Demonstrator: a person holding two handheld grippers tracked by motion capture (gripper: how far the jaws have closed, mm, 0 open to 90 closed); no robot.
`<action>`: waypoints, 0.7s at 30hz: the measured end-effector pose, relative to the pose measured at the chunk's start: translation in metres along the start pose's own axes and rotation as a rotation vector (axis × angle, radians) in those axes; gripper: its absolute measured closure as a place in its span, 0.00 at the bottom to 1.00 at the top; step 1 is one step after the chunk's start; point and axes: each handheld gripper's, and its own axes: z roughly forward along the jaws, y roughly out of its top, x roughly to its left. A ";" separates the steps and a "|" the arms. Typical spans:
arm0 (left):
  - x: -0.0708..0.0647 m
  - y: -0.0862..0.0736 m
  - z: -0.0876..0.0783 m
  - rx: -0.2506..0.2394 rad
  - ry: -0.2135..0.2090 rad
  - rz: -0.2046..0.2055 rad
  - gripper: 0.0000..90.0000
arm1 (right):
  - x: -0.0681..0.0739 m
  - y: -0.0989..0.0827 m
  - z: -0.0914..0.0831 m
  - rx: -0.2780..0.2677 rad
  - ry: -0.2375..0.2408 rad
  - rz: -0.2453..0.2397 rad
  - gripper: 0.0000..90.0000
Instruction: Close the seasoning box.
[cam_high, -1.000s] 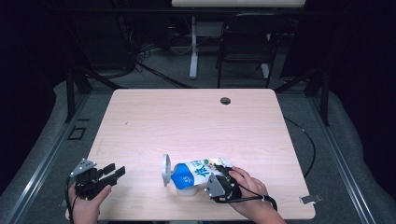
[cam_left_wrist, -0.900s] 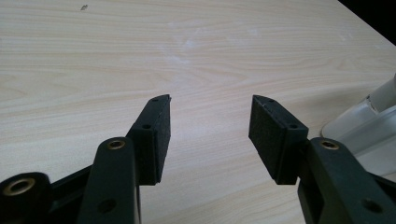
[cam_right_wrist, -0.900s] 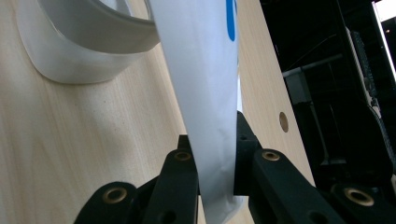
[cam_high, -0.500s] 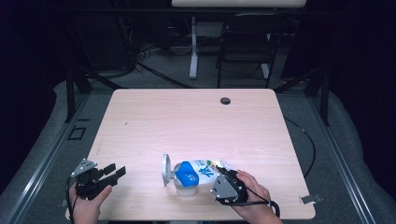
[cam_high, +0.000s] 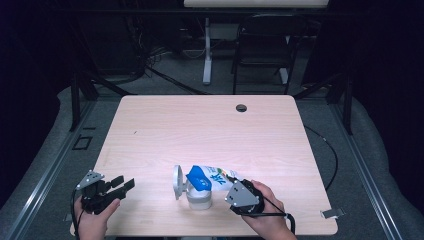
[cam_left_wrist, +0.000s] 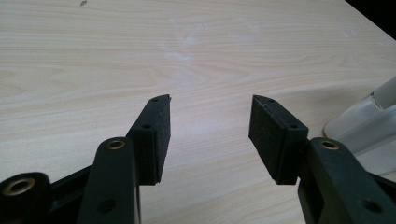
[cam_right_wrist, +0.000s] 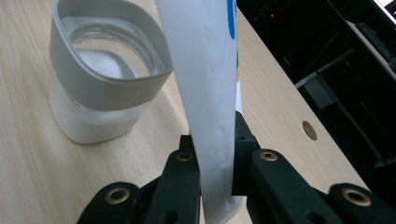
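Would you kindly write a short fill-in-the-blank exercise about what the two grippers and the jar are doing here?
1. The right gripper is shut on a white and blue ____.
2. The left gripper is ____, with bare table between its jaws.
3. The jar stands with its lid flipped ____.
4. The pouch is tilted above the ____.

Missing words: pouch; open; open; jar

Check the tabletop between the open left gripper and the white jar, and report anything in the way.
Nothing visible stands between them. The left gripper has only bare table before the jar. The right gripper holds the pouch over the jar from its other side.
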 end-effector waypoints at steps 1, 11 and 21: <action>0.000 0.000 0.000 -0.003 0.001 -0.001 0.55 | 0.000 0.000 0.000 0.000 0.000 0.000 0.95; 0.001 -0.001 0.000 -0.002 0.001 -0.003 0.55 | -0.003 -0.003 -0.002 -0.069 0.024 0.118 0.96; 0.001 0.000 0.001 0.001 0.000 -0.001 0.55 | -0.007 -0.006 -0.002 -0.114 0.042 0.204 0.96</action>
